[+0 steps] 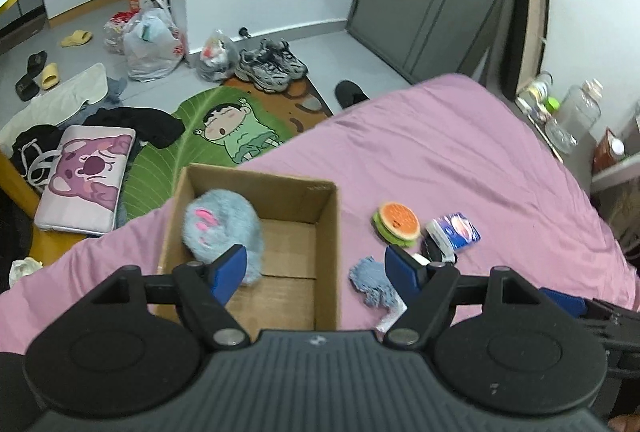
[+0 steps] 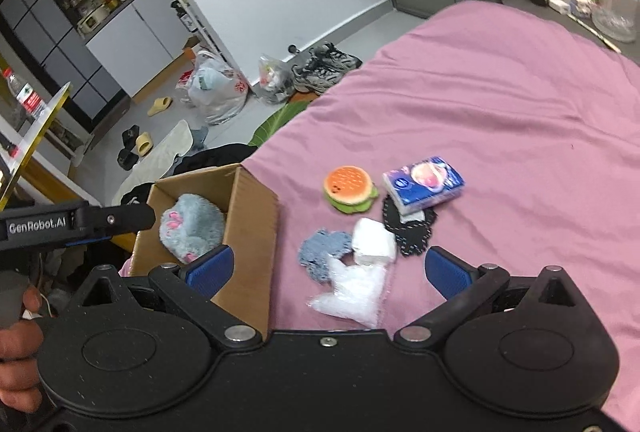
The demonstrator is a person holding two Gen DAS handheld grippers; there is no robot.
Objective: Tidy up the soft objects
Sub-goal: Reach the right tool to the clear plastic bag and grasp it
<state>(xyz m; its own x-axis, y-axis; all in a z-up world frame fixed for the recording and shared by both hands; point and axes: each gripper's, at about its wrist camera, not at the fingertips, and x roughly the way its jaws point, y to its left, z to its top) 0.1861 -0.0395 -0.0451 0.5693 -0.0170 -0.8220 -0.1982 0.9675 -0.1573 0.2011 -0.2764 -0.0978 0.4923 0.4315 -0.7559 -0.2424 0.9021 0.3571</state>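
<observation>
An open cardboard box (image 1: 326, 232) (image 2: 256, 208) sits on the pink bed near its left edge. A fluffy grey-blue paw plush (image 1: 224, 228) (image 2: 192, 228) lies inside it. To the right of the box lie a burger plush (image 1: 397, 223) (image 2: 351, 188), a blue tissue pack (image 1: 456, 231) (image 2: 423, 184), a blue-grey knitted piece (image 1: 372, 282) (image 2: 322, 256), a white soft block (image 2: 374, 242), a black crocheted mat (image 2: 412, 232) and a clear plastic bag (image 2: 352, 292). My left gripper (image 1: 316, 270) is open and empty above the box. My right gripper (image 2: 328, 268) is open and empty above the knitted piece and bag.
The pink bed sheet (image 1: 460, 152) (image 2: 500, 112) stretches right and back. The floor on the left holds a leaf-shaped rug (image 1: 224, 128), a pink cushion (image 1: 86, 180), shoes (image 1: 272, 64), bags (image 1: 150, 44) and slippers. Bottles and a jar (image 1: 580, 112) stand on a bedside ledge at right.
</observation>
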